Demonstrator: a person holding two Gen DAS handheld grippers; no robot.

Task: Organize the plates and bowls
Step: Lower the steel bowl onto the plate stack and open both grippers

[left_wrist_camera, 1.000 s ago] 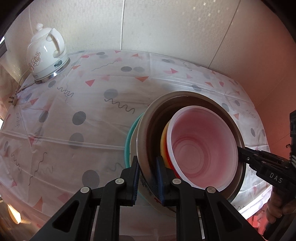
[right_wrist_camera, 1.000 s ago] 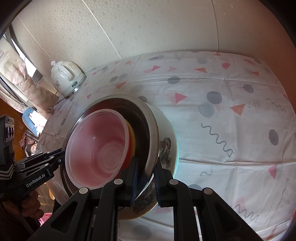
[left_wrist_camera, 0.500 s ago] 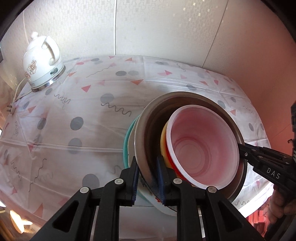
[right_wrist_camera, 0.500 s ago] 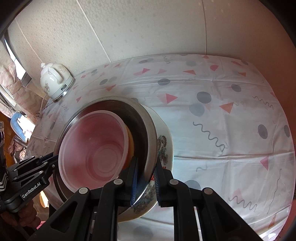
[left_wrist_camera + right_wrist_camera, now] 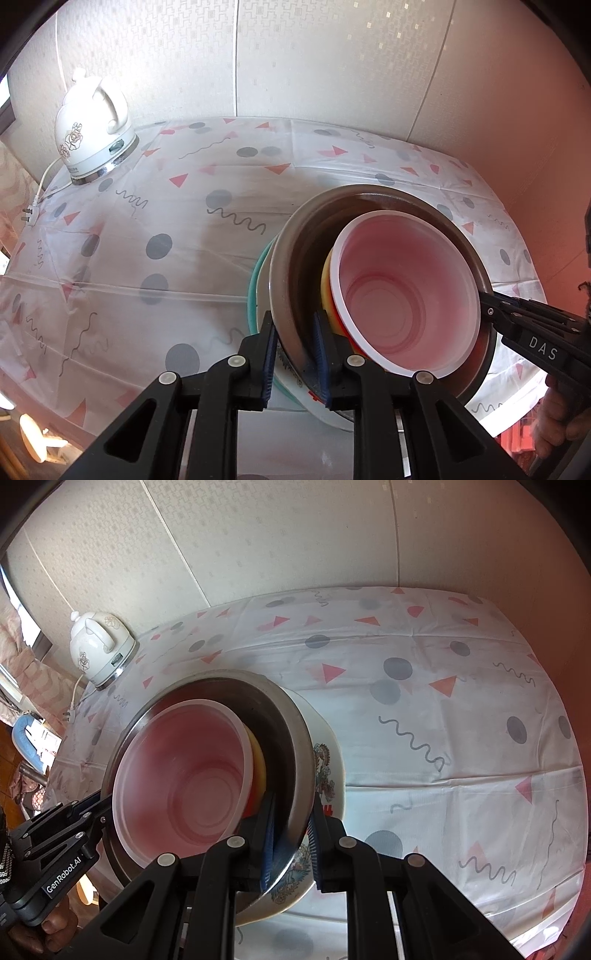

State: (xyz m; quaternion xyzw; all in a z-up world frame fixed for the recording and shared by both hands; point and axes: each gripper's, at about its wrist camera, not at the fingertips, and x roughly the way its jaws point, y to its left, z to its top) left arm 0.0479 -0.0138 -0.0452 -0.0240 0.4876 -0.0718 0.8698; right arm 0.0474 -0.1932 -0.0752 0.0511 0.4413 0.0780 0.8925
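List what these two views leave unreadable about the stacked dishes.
- Left wrist view: the teal plate shows only a rim sliver behind the steel bowl.
- Both views: the yellow bowl is mostly hidden by the translucent pink plastic bowl.
- Right wrist view: the patterned white plate is partly covered.

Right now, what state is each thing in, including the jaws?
Left gripper: jaws shut on steel bowl rim.
Right gripper: jaws shut on opposite rim.
Steel bowl: tilted, held on both sides.
Pink plastic bowl: nested inside.
Patterned plate: beneath the steel bowl.
Kettle: upright, unplugged.

Tilted nested stack, pink plastic bowl [image 5: 402, 295] in steel bowl [image 5: 295, 258], floral plate [image 5: 328, 771] beneath
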